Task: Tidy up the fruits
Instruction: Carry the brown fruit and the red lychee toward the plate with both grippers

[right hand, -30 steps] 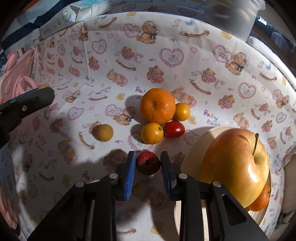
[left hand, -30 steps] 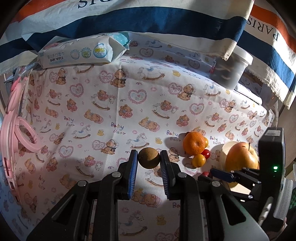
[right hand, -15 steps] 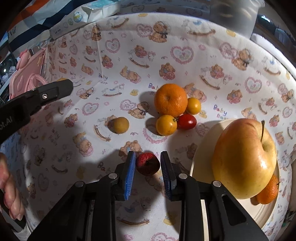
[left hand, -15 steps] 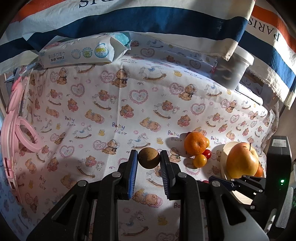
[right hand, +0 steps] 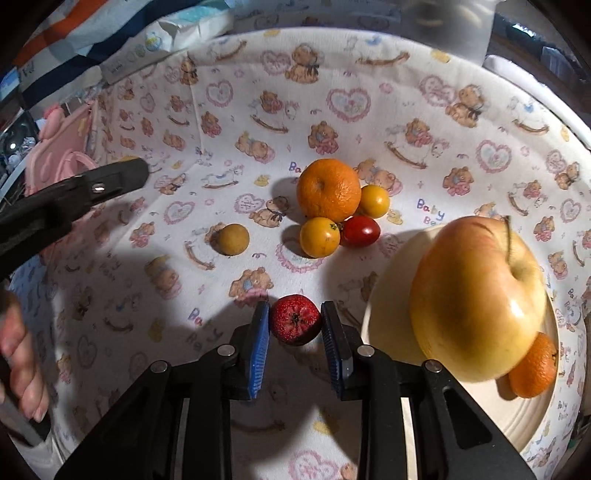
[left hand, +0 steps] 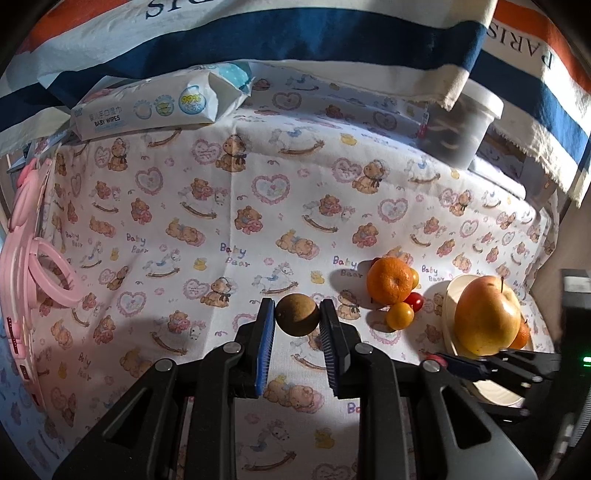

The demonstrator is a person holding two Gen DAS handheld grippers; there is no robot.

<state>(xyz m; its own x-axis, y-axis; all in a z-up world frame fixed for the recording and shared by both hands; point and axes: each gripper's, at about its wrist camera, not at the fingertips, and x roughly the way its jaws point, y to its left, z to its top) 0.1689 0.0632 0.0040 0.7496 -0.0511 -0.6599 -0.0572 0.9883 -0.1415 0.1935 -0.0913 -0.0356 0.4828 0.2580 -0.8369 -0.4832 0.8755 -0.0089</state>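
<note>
My left gripper (left hand: 297, 323) has its jaws around a small round brown fruit (left hand: 297, 314) that lies on the cloth; narrow gaps show on both sides. My right gripper (right hand: 294, 326) is shut on a small red fruit (right hand: 294, 324) just above the cloth, left of a cream plate (right hand: 391, 273). The plate holds a big yellow-red apple (right hand: 476, 299) and a small orange (right hand: 533, 371). A large orange (right hand: 328, 188), two yellow tomatoes (right hand: 319, 237) and a red tomato (right hand: 360, 230) cluster beyond. The brown fruit also shows in the right wrist view (right hand: 232, 239).
A baby-wipes pack (left hand: 159, 103) lies at the back left. A lidded tub (left hand: 461, 125) stands at the back right under a striped towel (left hand: 295, 33). Pink hangers (left hand: 33, 266) lie along the left edge. The bear-print cloth (left hand: 184, 229) covers the table.
The right gripper has pulled back and risen a little with the red fruit held. The left gripper stays around the brown fruit, barely shifted.
</note>
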